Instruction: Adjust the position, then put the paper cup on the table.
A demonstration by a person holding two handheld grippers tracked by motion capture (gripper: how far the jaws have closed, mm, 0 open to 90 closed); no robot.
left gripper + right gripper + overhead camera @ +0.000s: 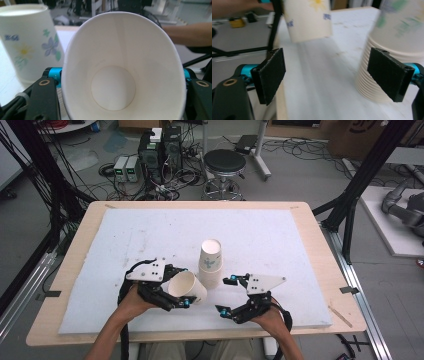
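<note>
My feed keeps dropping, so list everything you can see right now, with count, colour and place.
cup: one, white, tilted on its side, squeezed in the left claw, mouth toward that claw's camera
cup stack: one, white with flower print, upside down on the mat, centre
mat: one, white, covers the table top
table: one, light wood rim
stool: one, black seat, on the floor behind the table
boxes: several, grey and black, with cables, on the floor at the back
left claw: one, black with blue tips, shut on the cup
right claw: one, black with blue tips, open, beside the stack, nothing between its pads
hands: two, at the near edge
</note>
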